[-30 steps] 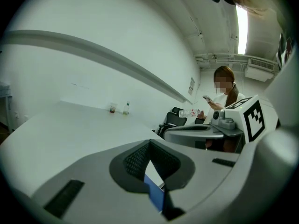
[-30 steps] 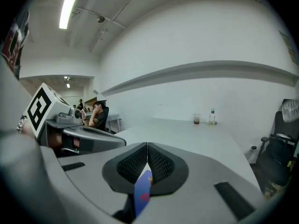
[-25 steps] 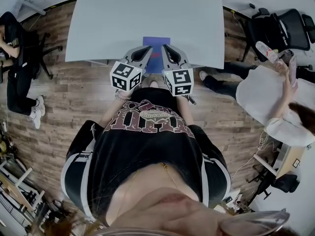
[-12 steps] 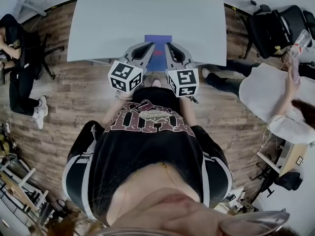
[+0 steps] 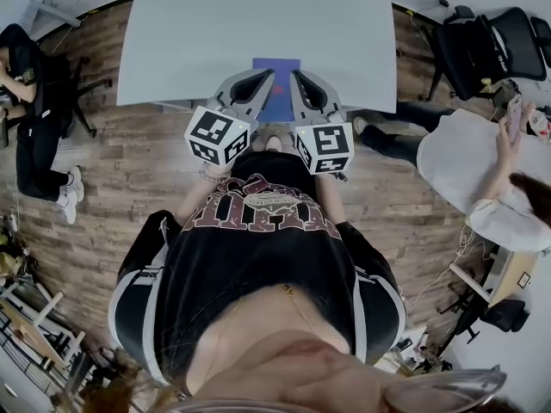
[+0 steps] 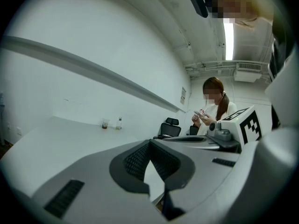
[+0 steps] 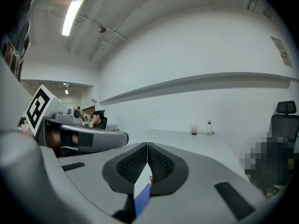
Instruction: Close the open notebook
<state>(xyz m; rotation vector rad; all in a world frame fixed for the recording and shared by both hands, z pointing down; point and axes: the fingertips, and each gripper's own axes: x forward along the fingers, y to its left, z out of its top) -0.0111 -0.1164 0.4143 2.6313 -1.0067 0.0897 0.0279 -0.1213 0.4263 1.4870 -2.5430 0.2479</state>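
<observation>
A blue notebook (image 5: 276, 93) lies with its cover up at the near edge of the pale grey table (image 5: 258, 24); a red mark shows on the cover. My left gripper (image 5: 261, 80) and right gripper (image 5: 301, 80) hang side by side above that edge, with the notebook showing between them. Both are shut with nothing held. In the left gripper view the left gripper (image 6: 149, 142) has its pads meeting over bare tabletop. The right gripper (image 7: 147, 145) is the same, and below its pads a sliver of the blue notebook (image 7: 142, 197) shows.
A cup (image 6: 105, 124) and a small bottle (image 6: 119, 123) stand at the table's far end. A seated person (image 5: 482, 175) with a phone and a black office chair (image 5: 495, 50) are at the right. Another person (image 5: 26, 101) sits at the left. The floor is wood.
Both grippers have risen a little, staying side by side over the table's near edge; their marker cubes look larger. The notebook has not moved. The person at the right shifted an arm.
</observation>
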